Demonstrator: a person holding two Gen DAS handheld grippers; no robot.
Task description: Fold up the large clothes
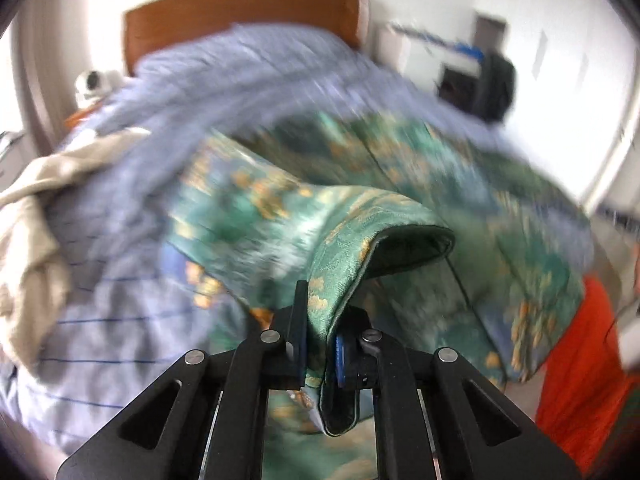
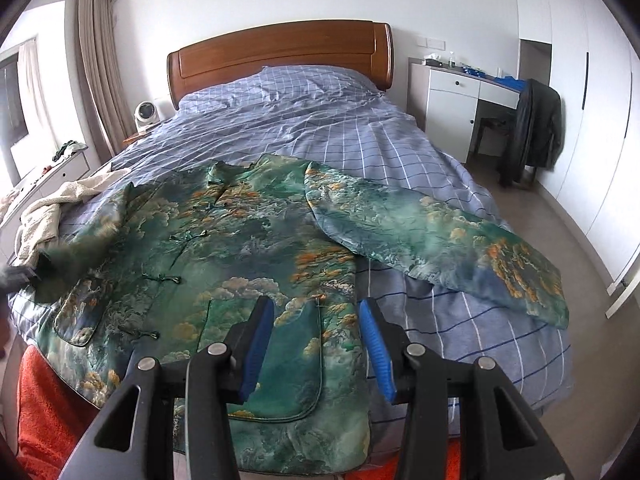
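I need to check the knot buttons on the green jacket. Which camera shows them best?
The right wrist view: the green jacket lies flat and sharp, knot buttons visible down its front. The left wrist view is motion-blurred, showing mainly the cuff clamped in the left tool.

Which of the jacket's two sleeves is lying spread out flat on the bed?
The wearer's left sleeve, stretched flat toward the desk side of the bed. The other sleeve is lifted, its cuff clamped in the left gripper.
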